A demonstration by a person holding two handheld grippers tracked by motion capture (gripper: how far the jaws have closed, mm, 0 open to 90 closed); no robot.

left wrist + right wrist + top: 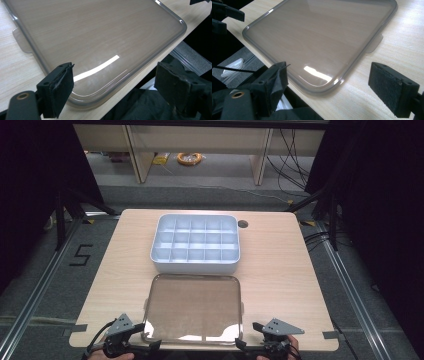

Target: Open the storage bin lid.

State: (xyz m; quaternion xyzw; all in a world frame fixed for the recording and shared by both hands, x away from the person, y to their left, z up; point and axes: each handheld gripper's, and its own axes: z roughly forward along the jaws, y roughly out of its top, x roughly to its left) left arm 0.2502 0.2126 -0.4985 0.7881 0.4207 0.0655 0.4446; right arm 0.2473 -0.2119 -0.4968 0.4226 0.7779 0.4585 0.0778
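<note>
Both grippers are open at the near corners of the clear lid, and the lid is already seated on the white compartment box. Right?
Not quite. The left gripper and right gripper are open at the near corners of the clear lid, but the lid lies flat on the table, in front of the uncovered white compartment box. The high view shows it.

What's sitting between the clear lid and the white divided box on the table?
Nothing: in the high view a narrow strip of bare table separates the clear lid from the white divided box, which lies just beyond it.
</note>
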